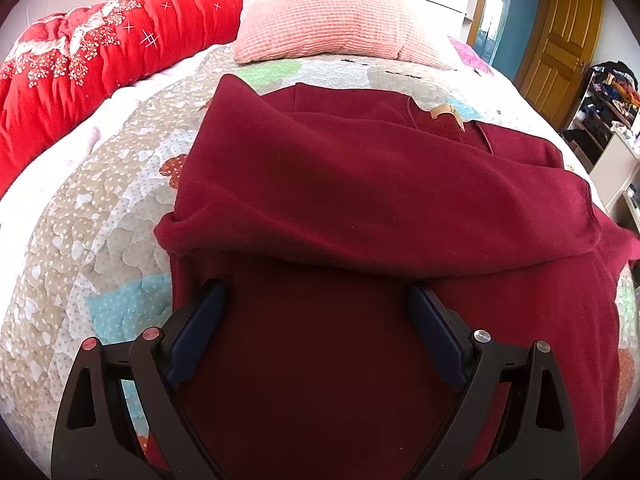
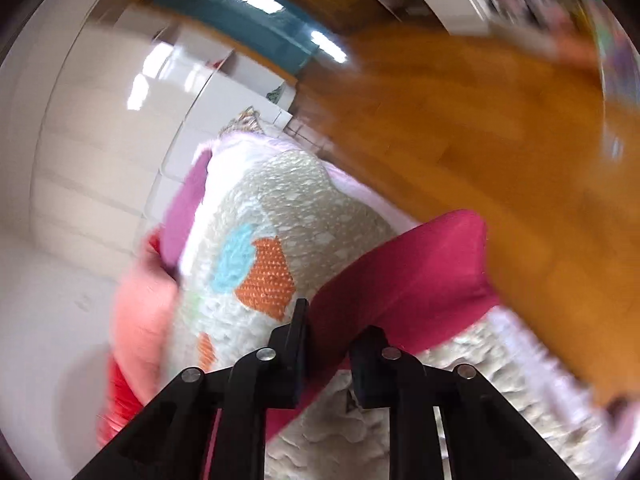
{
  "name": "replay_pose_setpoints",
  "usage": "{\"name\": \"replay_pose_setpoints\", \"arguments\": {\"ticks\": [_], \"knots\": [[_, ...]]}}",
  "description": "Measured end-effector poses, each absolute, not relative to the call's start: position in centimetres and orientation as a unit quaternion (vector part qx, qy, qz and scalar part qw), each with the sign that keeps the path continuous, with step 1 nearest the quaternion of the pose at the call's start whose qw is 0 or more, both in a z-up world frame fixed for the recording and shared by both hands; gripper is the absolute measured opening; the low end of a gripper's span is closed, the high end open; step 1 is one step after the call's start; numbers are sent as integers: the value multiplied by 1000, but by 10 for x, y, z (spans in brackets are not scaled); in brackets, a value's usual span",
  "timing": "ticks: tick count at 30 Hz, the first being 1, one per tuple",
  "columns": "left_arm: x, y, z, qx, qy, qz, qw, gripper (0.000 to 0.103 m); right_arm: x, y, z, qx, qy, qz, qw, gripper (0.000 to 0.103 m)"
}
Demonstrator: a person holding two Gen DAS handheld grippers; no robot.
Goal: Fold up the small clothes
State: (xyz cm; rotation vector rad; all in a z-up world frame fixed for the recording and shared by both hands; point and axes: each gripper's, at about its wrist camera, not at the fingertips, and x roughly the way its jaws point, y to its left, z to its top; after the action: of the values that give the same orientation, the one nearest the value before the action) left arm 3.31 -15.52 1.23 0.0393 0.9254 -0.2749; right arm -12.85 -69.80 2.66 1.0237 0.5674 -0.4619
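- Far left in the left wrist view: a red floral quilt (image 1: 100, 48) bunched along the bed's edge, touching a pale sheet beneath.
- Beside it, a pink waffle-knit pillow (image 1: 324, 20) at the head of the bed, resting on the patchwork bedspread (image 1: 100, 208).
- Centre: a dark red garment (image 1: 360, 184) spread on the bedspread, its upper part folded down over the lower part in a thick rolled edge; a tan label (image 1: 446, 112) near the collar.
- Left tongs (image 1: 316, 296) spread wide apart, both blue pads lying on the dark red cloth just under the folded edge, gripping nothing.
- Far right of that view: a yellow wooden door (image 1: 560, 40) and a cluttered shelf (image 1: 604, 96), well apart from the bed.
- Right wrist view, heavily motion-blurred: pink pillow (image 2: 140, 312) at left, then the bedspread (image 2: 280, 216) with its blue and orange patches.
- Right tongs (image 2: 332, 320) narrowed to a slim gap, with a strip of the garment (image 2: 408, 276) passing between the black fingers and stretching up and to the right, lifted off the bedspread; pinched on the cloth, by the look of it.
- Right of that: an orange-brown wooden surface (image 2: 480, 128), too smeared to identify.
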Motion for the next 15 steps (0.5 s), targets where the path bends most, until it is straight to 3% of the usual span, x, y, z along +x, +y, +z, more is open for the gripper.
{"name": "replay_pose_setpoints", "arguments": {"ticks": [7,10,11,12,13,15], "knots": [[30,-141,23,-29,434,-157,887,96,-118,-564,164,262,208,-130,933,15],[25,-119,41,-89,422,-163,887,96,-82,-482,181,205,212,-58,954,17],[24,-110,48,-104,418,-158,889,96,-65,-443,175,191,227,-10,955,30],[24,-105,53,-109,418,-154,889,96,-54,-418,166,181,250,29,951,62],[24,-100,57,-111,419,-152,888,96,-37,-383,149,165,298,85,936,73],[24,-90,65,-111,414,-152,891,96,-28,-337,122,129,357,139,915,74]]}}
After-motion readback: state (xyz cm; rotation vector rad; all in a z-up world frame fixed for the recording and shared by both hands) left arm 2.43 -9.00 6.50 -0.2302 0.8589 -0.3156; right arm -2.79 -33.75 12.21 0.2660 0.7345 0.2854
